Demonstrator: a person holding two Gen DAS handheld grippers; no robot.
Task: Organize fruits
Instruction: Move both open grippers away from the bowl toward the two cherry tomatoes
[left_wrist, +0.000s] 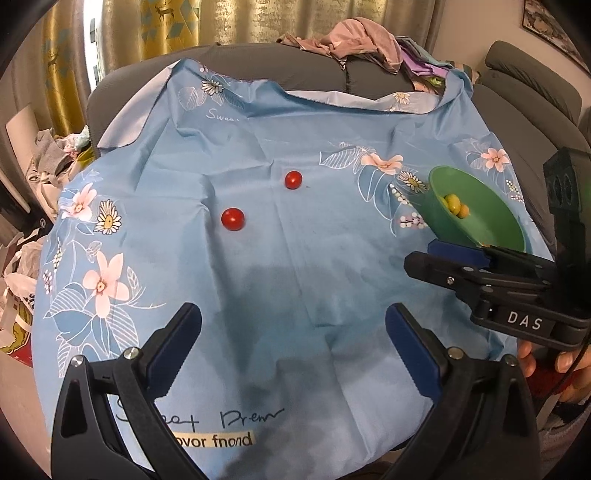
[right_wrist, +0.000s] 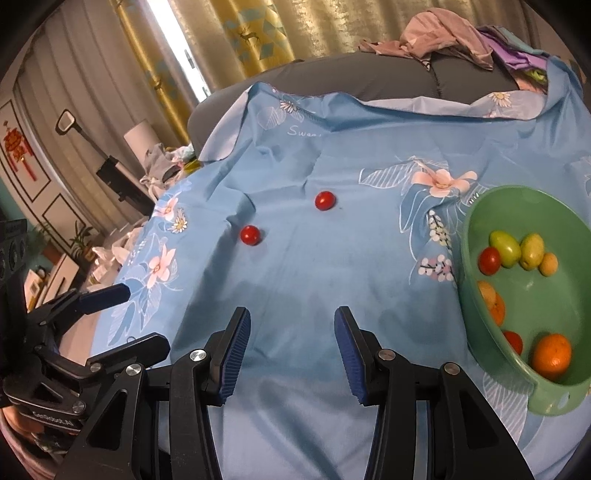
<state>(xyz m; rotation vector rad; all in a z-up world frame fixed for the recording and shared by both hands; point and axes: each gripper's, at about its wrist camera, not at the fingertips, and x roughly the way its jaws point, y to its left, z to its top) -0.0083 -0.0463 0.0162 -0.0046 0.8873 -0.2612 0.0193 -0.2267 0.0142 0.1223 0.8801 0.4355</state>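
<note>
Two red cherry tomatoes lie on the blue flowered cloth: a near one (left_wrist: 232, 219) (right_wrist: 250, 235) and a far one (left_wrist: 293, 180) (right_wrist: 324, 201). A green bowl (left_wrist: 491, 218) (right_wrist: 476, 302) at the right holds several fruits: green-yellow ones (right_wrist: 505, 248), oranges (right_wrist: 552, 355) and red tomatoes (right_wrist: 489, 260). My left gripper (left_wrist: 293, 328) is open and empty, low over the cloth's near part. My right gripper (right_wrist: 292, 336) is open and empty, just left of the bowl; it also shows in the left wrist view (left_wrist: 424, 254). The left gripper shows at the left edge of the right wrist view (right_wrist: 144, 321).
The blue cloth (left_wrist: 280, 266) (right_wrist: 332, 266) covers a round table in front of a grey sofa (left_wrist: 258, 62) with piled clothes (left_wrist: 354, 40). Bags and clutter (left_wrist: 22, 266) lie on the floor at the left. Curtains hang behind.
</note>
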